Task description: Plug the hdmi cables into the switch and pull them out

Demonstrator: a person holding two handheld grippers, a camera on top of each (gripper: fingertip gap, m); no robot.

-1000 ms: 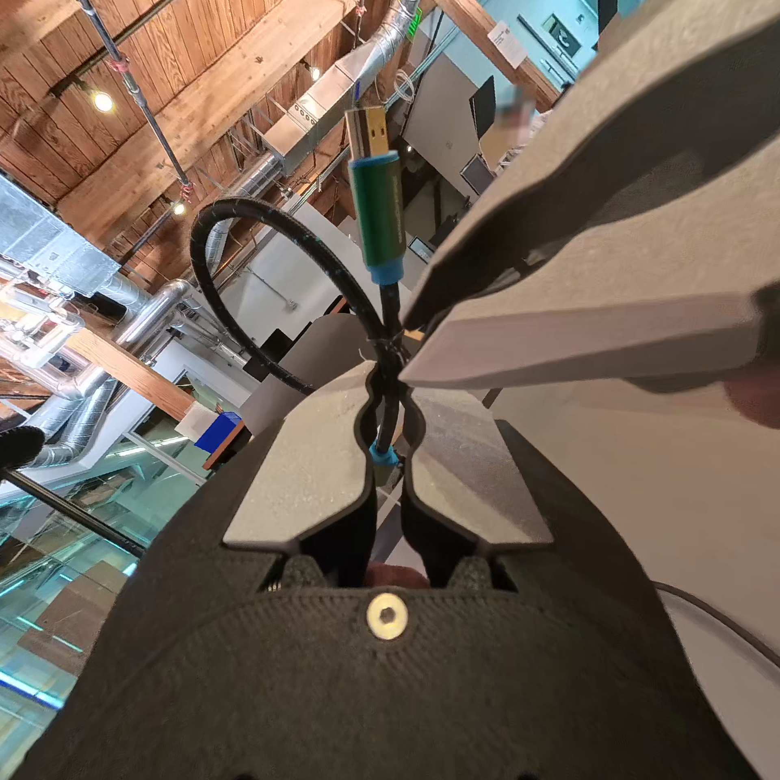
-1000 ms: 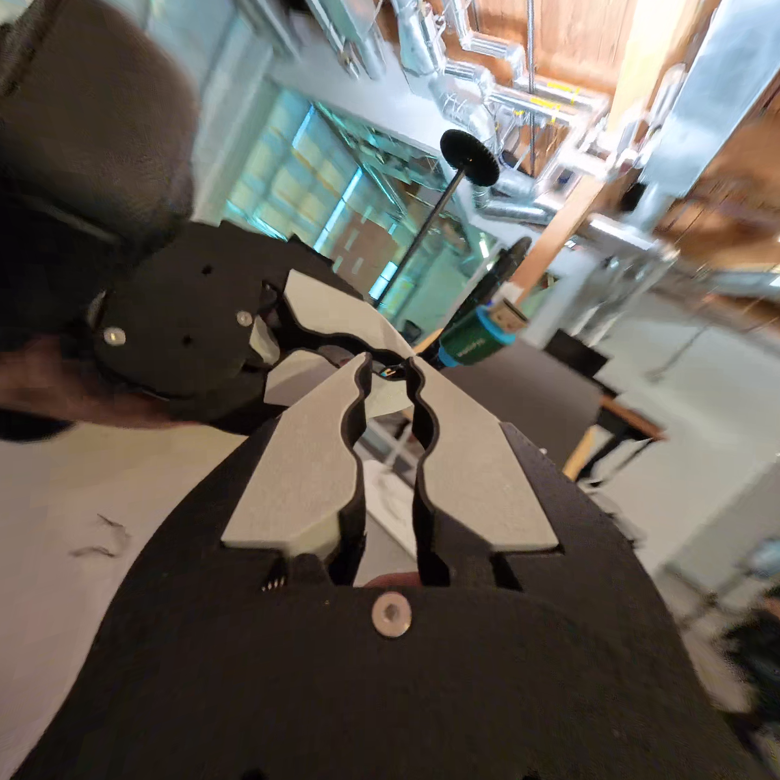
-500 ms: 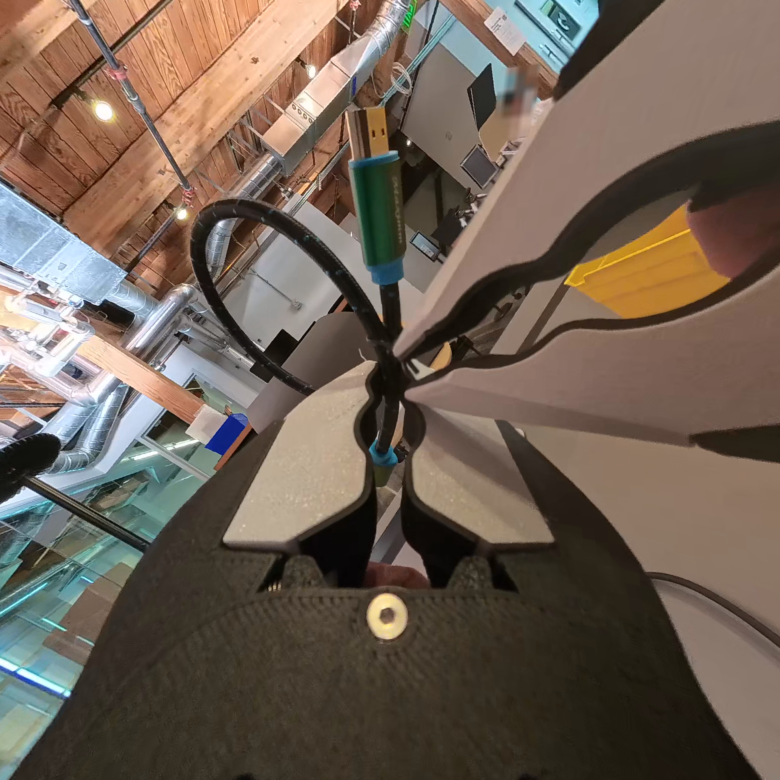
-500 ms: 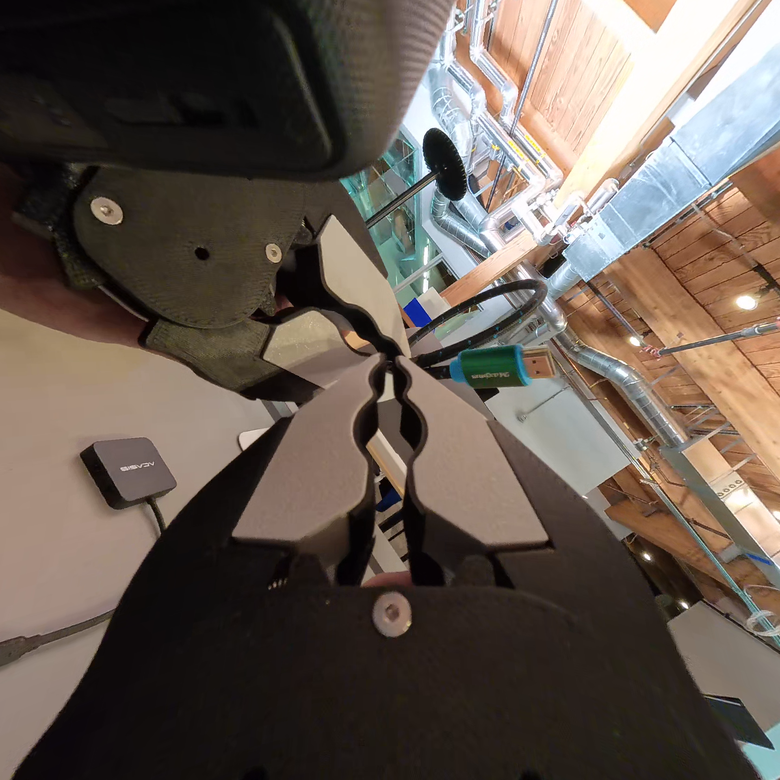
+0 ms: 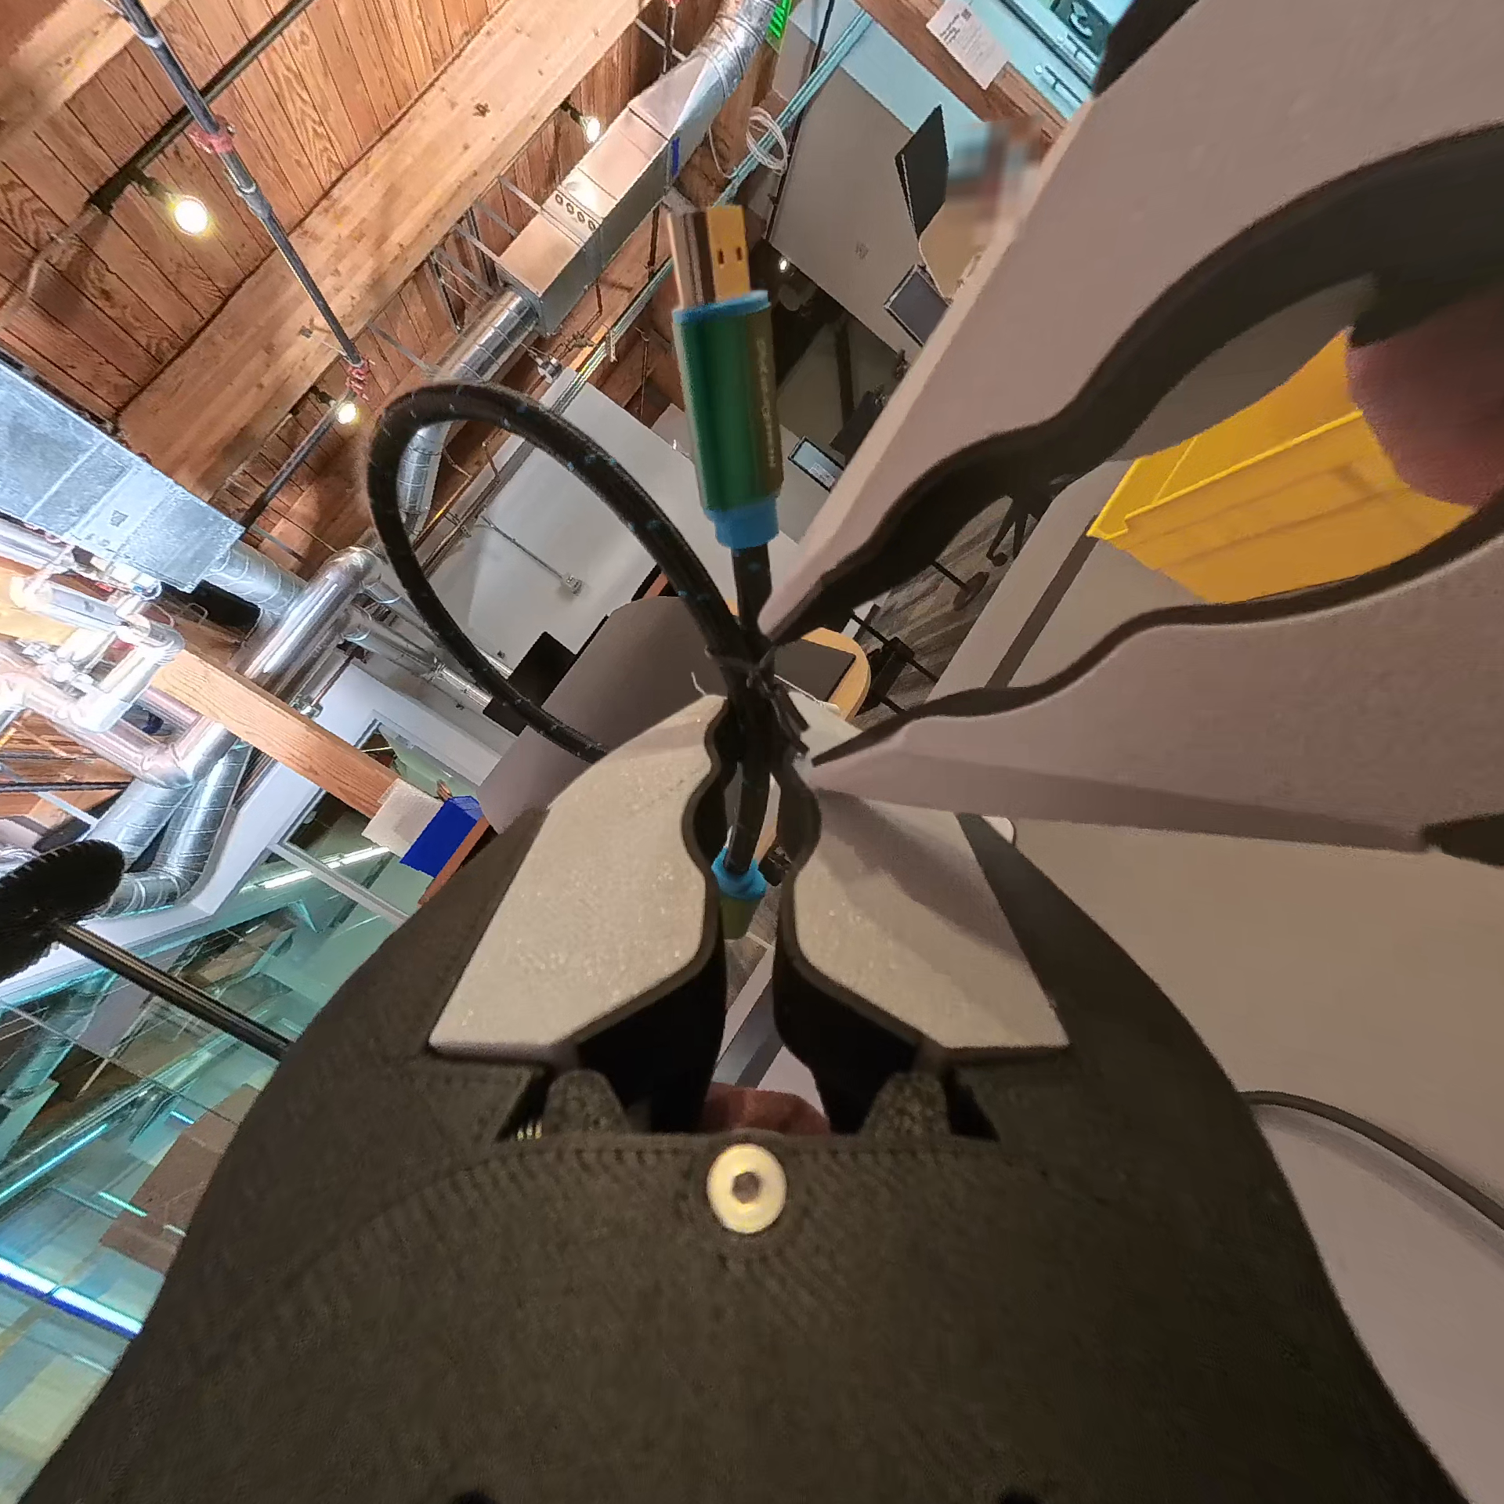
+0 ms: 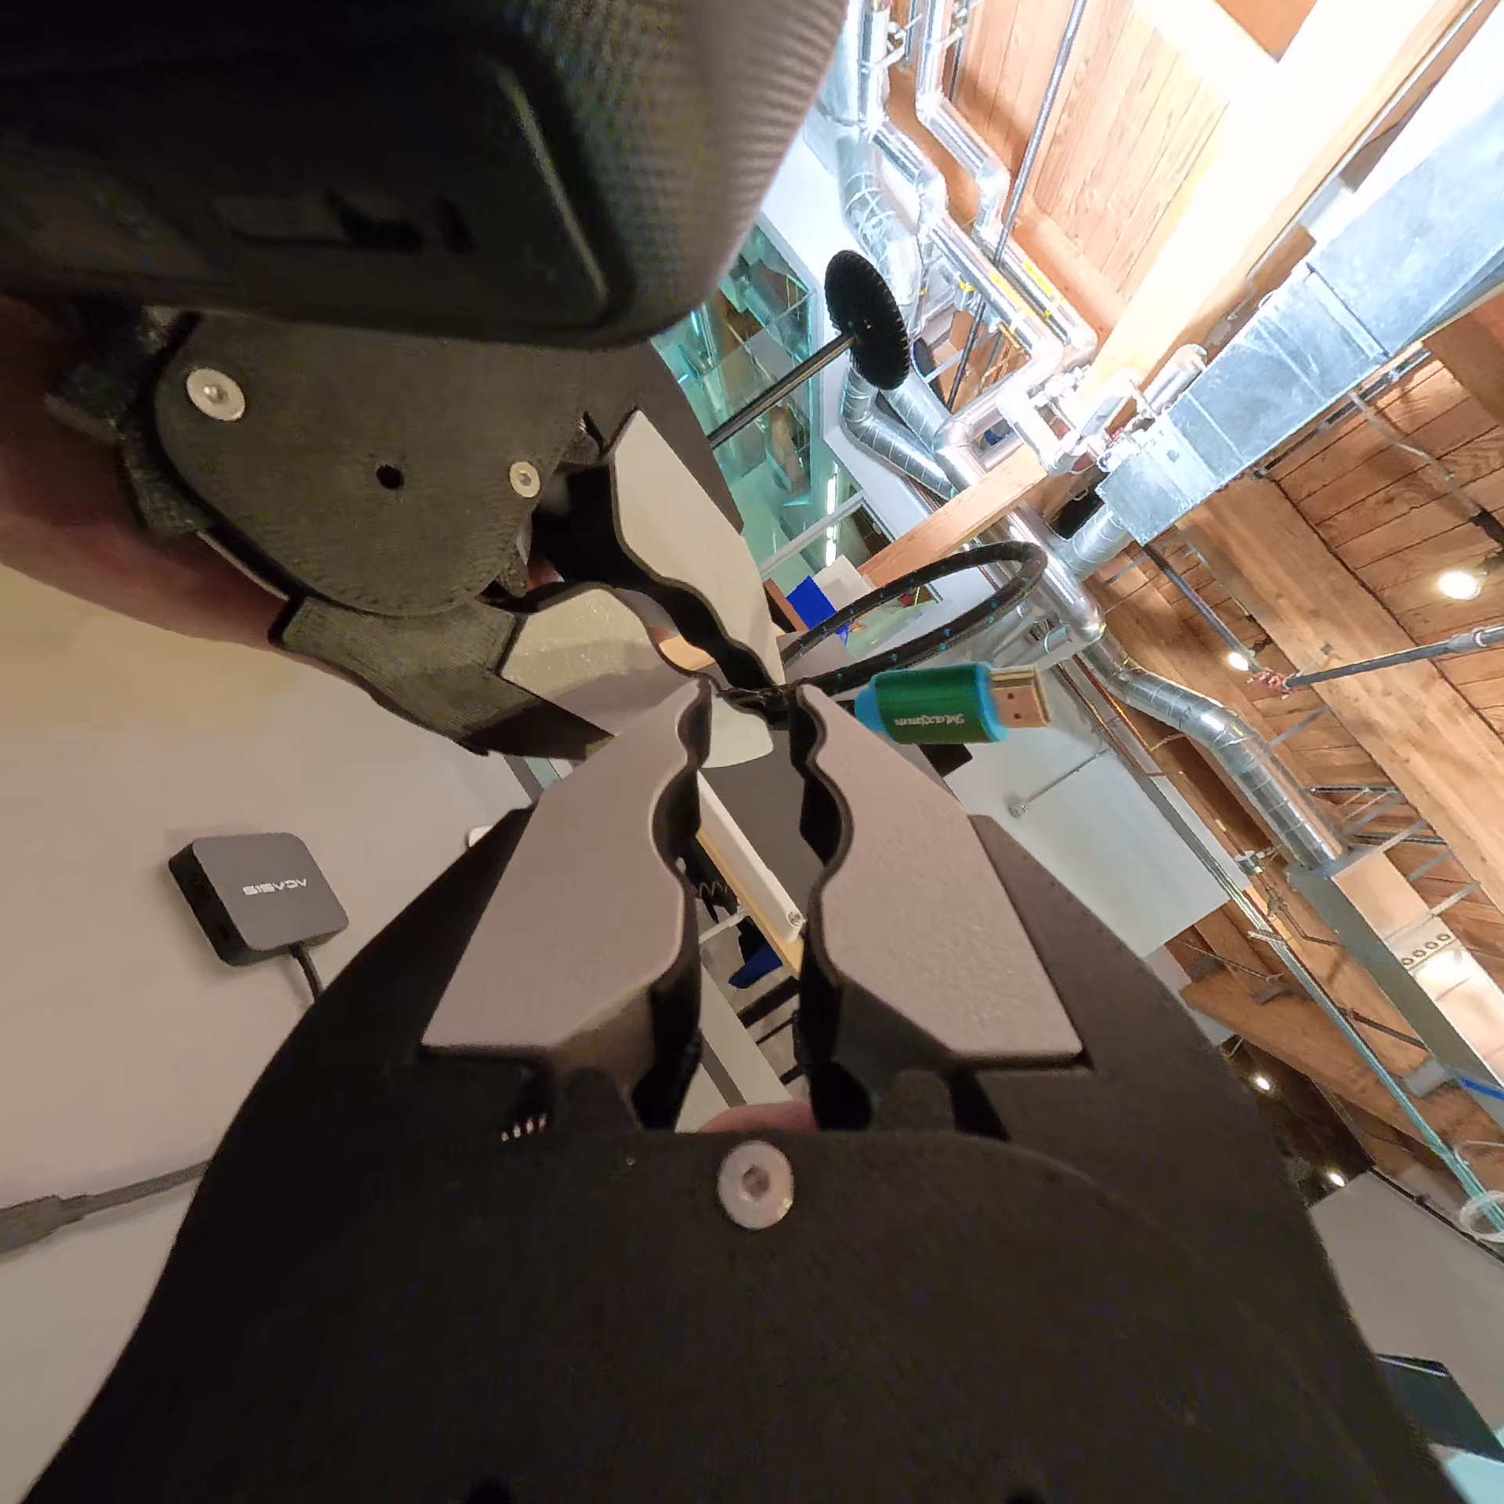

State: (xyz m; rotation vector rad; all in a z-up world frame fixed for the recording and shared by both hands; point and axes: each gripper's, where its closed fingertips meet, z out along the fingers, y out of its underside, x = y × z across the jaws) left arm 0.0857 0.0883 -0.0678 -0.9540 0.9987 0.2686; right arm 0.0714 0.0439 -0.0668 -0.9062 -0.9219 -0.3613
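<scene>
Between the fingers of my left gripper (image 5: 753, 736) sits the black braided HDMI cable (image 5: 745, 806), pinched at a bundled spot where a thin tie wraps it; the fingers are drawn narrow around it. My left tongs point steeply upward toward the wooden ceiling (image 5: 244, 163), so the cable stands nearly upright beyond the tips, ending in a green connector (image 5: 732, 407) with blue collars and a gold plug on top. A loop of the cable (image 5: 488, 488) arcs out to the left of the tips and comes back into the same bundle, and a second blue collar (image 5: 739, 883) shows deep in the gap between my fingers. My right gripper (image 6: 749, 704) comes in from the right side of the left tongs, lying almost crosswise to them, its tips meeting the bundle right at the tie. Its fingers (image 6: 586, 879) are partly apart, the gap narrow at the tips; I cannot tell whether they actually grip the tie. Seen from my right tongs, the green connector (image 6: 936, 704) points away to the right, just past the tips. Down to the left of my right tongs, a small dark grey switch box (image 6: 256, 895) lies on the white table (image 6: 122, 732), well apart from the cable, with a thin lead running from it.
</scene>
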